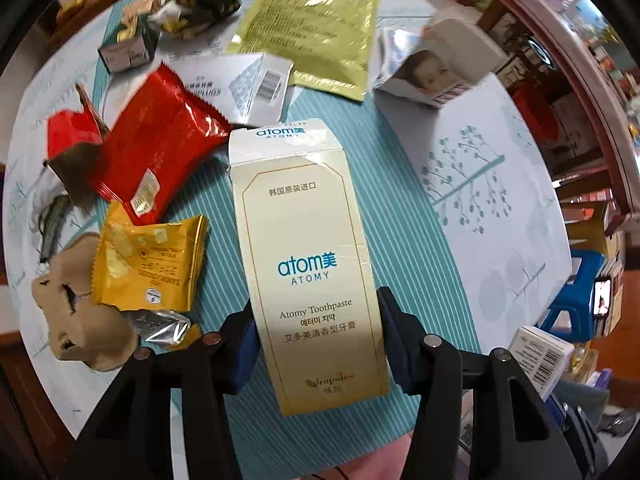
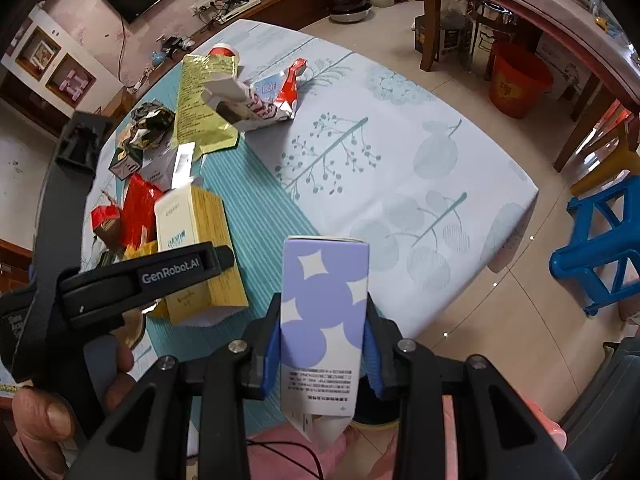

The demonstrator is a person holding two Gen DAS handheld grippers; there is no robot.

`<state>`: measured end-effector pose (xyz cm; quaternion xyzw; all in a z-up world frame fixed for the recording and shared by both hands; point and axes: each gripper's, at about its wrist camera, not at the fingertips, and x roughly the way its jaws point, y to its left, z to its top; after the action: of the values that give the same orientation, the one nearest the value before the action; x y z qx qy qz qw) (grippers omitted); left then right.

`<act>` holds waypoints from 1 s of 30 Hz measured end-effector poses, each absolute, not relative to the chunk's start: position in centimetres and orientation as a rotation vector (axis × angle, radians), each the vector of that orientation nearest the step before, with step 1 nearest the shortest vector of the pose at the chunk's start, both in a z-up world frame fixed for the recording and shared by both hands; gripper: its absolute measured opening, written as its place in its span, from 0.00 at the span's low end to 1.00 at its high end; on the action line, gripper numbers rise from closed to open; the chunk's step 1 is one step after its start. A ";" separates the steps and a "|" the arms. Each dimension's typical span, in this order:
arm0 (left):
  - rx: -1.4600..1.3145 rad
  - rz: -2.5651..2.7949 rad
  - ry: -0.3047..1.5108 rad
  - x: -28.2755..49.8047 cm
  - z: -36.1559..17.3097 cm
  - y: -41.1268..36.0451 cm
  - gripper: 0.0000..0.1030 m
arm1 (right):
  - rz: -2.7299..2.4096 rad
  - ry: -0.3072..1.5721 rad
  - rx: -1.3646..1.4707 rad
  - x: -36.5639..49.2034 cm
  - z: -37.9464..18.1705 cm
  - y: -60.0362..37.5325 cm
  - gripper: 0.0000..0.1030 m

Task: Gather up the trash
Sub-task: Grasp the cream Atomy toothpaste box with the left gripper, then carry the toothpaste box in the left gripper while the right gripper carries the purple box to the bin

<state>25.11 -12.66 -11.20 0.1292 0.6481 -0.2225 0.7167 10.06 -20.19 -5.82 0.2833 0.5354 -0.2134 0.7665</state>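
My left gripper is shut on a cream Atomy toothpaste box and holds it above the table; the box also shows in the right wrist view, with the left gripper clamped across it. My right gripper is shut on a white box with purple circles, held near the table's front edge. More trash lies at the left: a red wrapper, a yellow wrapper, a gold pouch, a crumpled brown carton and a baby-picture box.
The table has a pale tablecloth with a teal striped runner. A white barcode box and a dark wrapper lie far back. A blue stool and a red bucket stand on the floor at the right.
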 end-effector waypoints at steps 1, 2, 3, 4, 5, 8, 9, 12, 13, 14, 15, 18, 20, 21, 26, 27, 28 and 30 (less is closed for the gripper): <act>0.295 -0.507 1.417 24.5 -10.7 -12.6 0.50 | -0.460 1.162 0.615 9.9 -5.8 -20.1 0.34; 0.296 -0.516 1.409 24.0 -10.4 -12.3 0.50 | -0.457 1.161 0.616 9.7 -5.7 -20.0 0.34; 0.297 -0.526 1.399 23.5 -9.9 -12.2 0.50 | -0.451 1.158 0.622 9.4 -5.6 -19.8 0.34; 0.296 -0.533 1.392 23.0 -9.4 -11.9 0.50 | -0.447 1.156 0.625 9.2 -5.5 -19.8 0.34; 0.295 -0.537 1.388 22.7 -9.1 -11.7 0.50 | -0.442 1.154 0.629 8.9 -5.4 -19.7 0.34; 0.293 -0.550 1.372 21.2 -7.6 -10.9 0.50 | -0.425 1.147 0.641 8.0 -5.1 -19.5 0.34; 0.293 -0.551 1.366 20.9 -7.3 -10.7 0.50 | -0.419 1.144 0.643 7.8 -5.0 -19.4 0.34; 0.296 -0.556 1.343 19.4 -5.5 -9.8 0.50 | -0.394 1.135 0.644 6.8 -4.7 -19.5 0.34; 0.299 -0.557 1.332 19.2 -5.2 -9.3 0.50 | -0.386 1.131 0.644 6.4 -4.5 -19.6 0.34; 0.304 -0.559 1.321 18.8 -4.8 -9.2 0.50 | -0.377 1.128 0.645 6.1 -4.4 -19.8 0.34; 0.308 -0.560 1.310 18.2 -4.4 -9.2 0.50 | -0.369 1.124 0.647 5.7 -4.4 -20.0 0.34; 0.313 -0.558 1.284 17.3 -3.7 -9.5 0.50 | -0.339 1.109 0.646 4.6 -4.2 -20.8 0.34; 0.314 -0.547 1.268 16.3 -3.6 -9.8 0.50 | -0.313 1.104 0.642 3.8 -4.3 -21.5 0.34; 0.312 -0.535 1.262 15.5 -3.4 -10.0 0.50 | -0.299 1.106 0.640 3.5 -4.4 -21.8 0.34; 0.265 -0.458 1.262 11.5 -3.5 -10.1 0.50 | -0.180 1.146 0.574 1.7 -5.1 -23.1 0.34; 0.248 -0.443 1.267 10.7 -3.6 -10.0 0.50 | -0.164 1.152 0.560 1.4 -5.3 -23.3 0.34; 0.221 -0.423 1.279 9.5 -3.8 -9.9 0.50 | -0.139 1.162 0.543 0.8 -5.5 -23.7 0.34; 0.194 -0.393 1.294 7.9 -4.3 -9.8 0.50 | -0.105 1.180 0.520 -0.1 -5.9 -24.1 0.34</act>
<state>7.92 -9.78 -4.26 0.0898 0.5978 -0.1815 0.7756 -0.07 -24.10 -5.86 0.2423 0.5499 -0.0490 0.7978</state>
